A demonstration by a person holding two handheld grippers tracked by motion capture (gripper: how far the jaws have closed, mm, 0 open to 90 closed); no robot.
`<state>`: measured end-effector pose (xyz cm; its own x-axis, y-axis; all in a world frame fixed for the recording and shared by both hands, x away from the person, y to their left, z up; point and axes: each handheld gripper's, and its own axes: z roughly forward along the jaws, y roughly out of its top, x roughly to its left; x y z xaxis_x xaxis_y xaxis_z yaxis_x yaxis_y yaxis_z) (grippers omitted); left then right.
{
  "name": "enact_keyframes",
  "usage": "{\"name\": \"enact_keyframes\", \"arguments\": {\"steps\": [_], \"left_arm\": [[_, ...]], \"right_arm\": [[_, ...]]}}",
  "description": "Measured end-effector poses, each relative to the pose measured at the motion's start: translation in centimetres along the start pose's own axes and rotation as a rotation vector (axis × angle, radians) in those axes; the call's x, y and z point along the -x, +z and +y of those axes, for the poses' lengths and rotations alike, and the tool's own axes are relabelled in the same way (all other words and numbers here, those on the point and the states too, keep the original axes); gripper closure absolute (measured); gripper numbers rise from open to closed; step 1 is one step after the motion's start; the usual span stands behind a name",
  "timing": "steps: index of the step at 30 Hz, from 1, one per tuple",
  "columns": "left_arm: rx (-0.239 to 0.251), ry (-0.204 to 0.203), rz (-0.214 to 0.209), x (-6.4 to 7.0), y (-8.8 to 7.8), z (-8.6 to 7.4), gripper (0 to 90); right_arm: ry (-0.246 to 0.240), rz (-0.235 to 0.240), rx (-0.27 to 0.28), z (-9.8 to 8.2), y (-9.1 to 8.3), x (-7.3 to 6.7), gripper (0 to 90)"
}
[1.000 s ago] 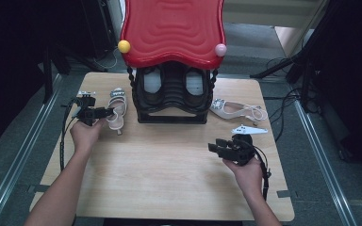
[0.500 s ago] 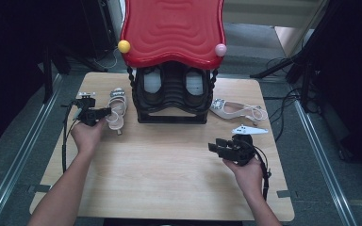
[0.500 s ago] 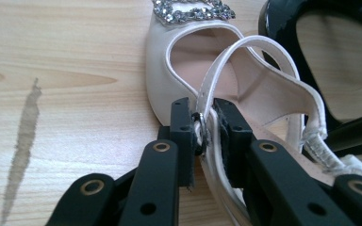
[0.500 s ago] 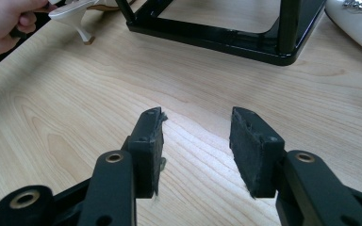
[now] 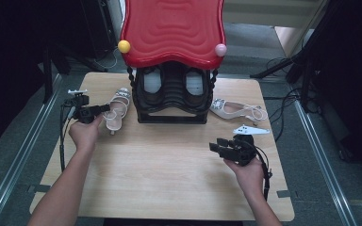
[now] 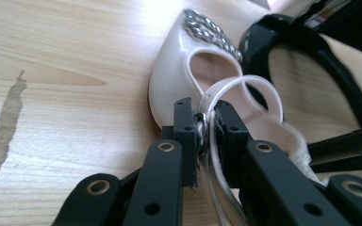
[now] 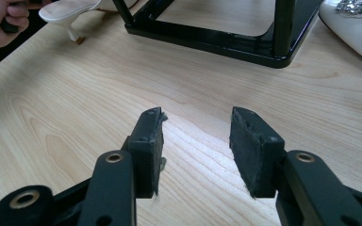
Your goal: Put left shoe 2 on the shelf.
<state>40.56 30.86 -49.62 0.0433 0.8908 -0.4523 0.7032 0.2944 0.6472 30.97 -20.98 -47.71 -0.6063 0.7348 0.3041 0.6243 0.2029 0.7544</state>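
Left gripper view: my left tongs (image 6: 206, 136) have just closed, pinching the glossy cream slingback sandal's (image 6: 184, 80) thin, floppy strap (image 6: 245, 87); light shoe, may swing. Right tongs (image 7: 195, 141) gape empty.

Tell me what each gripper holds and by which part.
Left gripper has just closed on the white shoe by its heel strap. Right gripper holds nothing.

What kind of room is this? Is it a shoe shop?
Probably not a shop, more a workroom or test lab: a wooden table with a red-topped shoe rack, loose cables on the floor, and metal rails alongside.
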Motion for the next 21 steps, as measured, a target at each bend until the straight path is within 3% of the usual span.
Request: {"name": "enact_keyframes", "arguments": {"steps": [13, 21], "left_arm": [[0.054, -0.066, -0.077, -0.2, -1.5, 0.7, 82.7], [0.059, -0.044, -0.061, 0.3, -2.3, 2.0, 82.7]], "right_arm": [[0.004, 0.011, -0.004, 0.0, 0.2, -0.1, 56.0], [0.008, 0.015, -0.004, 0.0, 0.2, 0.0, 56.0]]}}
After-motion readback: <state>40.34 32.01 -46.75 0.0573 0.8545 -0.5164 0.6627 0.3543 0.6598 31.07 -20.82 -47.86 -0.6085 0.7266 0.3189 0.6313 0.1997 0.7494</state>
